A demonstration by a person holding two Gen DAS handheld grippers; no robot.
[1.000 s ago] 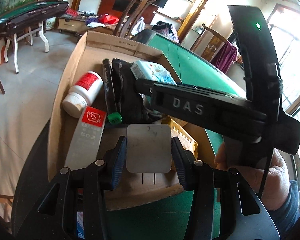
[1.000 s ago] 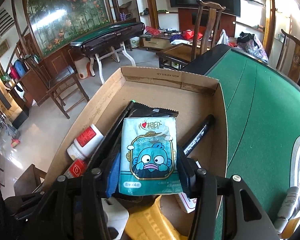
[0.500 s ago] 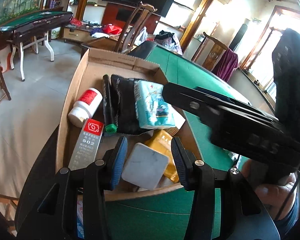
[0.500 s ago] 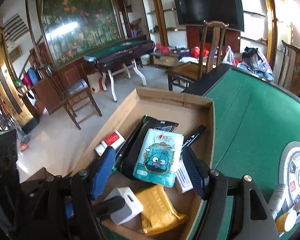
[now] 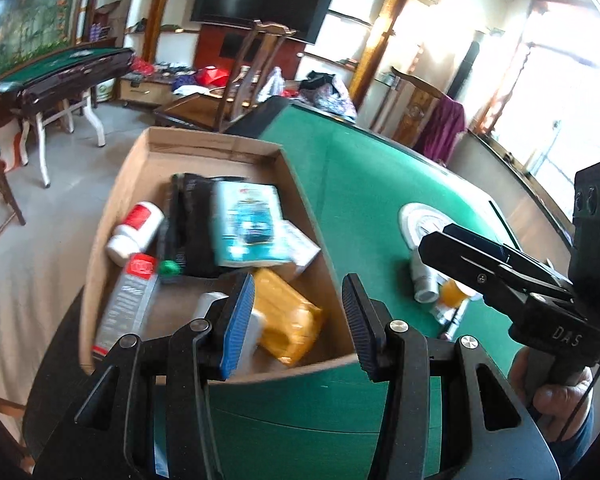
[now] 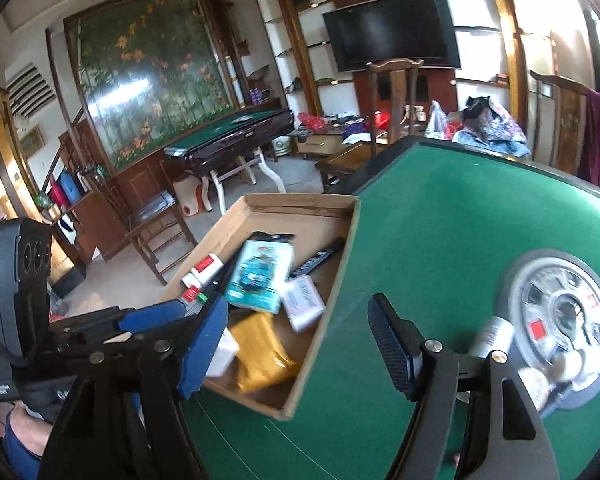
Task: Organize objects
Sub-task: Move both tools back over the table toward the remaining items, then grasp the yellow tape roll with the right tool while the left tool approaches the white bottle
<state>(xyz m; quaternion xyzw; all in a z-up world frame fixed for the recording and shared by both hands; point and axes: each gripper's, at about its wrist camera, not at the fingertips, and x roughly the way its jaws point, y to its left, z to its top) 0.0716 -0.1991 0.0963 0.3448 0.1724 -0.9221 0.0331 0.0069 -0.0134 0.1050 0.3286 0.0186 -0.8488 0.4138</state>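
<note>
My empty left gripper [image 5: 298, 316] and right gripper [image 6: 296, 344], jaws apart, the right's just widened, hover over the open brown cardboard box [image 6: 342, 248] on the green felt table [image 6: 440, 216], holding a teal cartoon-printed tissue pack [image 6: 260, 276].

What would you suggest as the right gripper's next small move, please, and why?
Probably carry the right gripper, jaws open and empty, toward the white tube lying by the round grey disc on the green table; it lies outside the cardboard box.
</note>
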